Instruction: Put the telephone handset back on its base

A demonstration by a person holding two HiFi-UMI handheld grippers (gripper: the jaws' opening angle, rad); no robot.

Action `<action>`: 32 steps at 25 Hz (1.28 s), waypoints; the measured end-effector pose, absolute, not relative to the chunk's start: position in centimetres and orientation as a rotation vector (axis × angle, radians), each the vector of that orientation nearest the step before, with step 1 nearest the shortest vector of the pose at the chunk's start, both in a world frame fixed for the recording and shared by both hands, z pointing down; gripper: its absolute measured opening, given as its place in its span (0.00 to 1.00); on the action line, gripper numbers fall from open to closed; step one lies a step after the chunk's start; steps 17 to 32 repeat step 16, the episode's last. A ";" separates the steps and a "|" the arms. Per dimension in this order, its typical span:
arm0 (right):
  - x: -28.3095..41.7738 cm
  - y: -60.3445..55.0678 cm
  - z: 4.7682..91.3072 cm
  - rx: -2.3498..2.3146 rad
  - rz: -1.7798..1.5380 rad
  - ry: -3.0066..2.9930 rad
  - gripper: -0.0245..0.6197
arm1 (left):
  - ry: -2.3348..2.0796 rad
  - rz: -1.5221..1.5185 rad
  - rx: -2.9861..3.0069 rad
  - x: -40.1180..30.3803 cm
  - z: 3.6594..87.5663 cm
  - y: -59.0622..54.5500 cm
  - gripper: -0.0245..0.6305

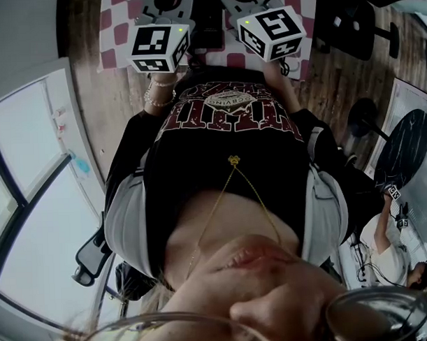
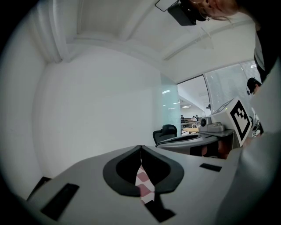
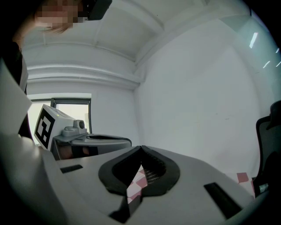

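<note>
As we look along the left gripper [image 2: 140,148], left jaws: shut tip to tip with nothing between them; only a sliver of checked cloth [image 2: 145,189] shows through the gap below the tips.
Right jaws: we find the right gripper [image 3: 141,148] closed the same way and empty, with the cloth showing under it.
Marker cubes: we see the left cube [image 1: 159,44] and the right cube [image 1: 271,33] side by side, near each other.
Telephone: we make out a dark object [image 1: 208,23] on the red-and-white cloth between the two grippers; we cannot tell handset from base.
Person: we see a black printed shirt [image 1: 227,152] filling the middle of the head view, with a braceleted wrist [image 1: 158,91] behind the left cube.
Surroundings: we face a white wall [image 2: 96,110], with a dark office chair [image 2: 166,132] beyond it.
</note>
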State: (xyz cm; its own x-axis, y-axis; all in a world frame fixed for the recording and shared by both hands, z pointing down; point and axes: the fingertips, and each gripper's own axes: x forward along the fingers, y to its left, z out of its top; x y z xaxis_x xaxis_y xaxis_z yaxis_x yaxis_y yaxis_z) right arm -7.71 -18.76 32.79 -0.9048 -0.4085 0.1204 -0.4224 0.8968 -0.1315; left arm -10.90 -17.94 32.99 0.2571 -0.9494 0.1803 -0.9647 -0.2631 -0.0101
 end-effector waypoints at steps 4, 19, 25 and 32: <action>-7.8 -18.8 33.0 0.650 0.237 -2.966 0.07 | -1.843 0.229 2.406 -11.0 33.1 -18.0 0.05; -7.8 -18.7 33.5 0.642 0.235 -2.949 0.07 | -1.830 0.235 2.394 -10.8 33.8 -18.0 0.05; -7.8 -18.7 33.5 0.642 0.235 -2.949 0.07 | -1.830 0.235 2.394 -10.8 33.8 -18.0 0.05; -7.8 -18.7 33.5 0.642 0.235 -2.949 0.07 | -1.830 0.235 2.394 -10.8 33.8 -18.0 0.05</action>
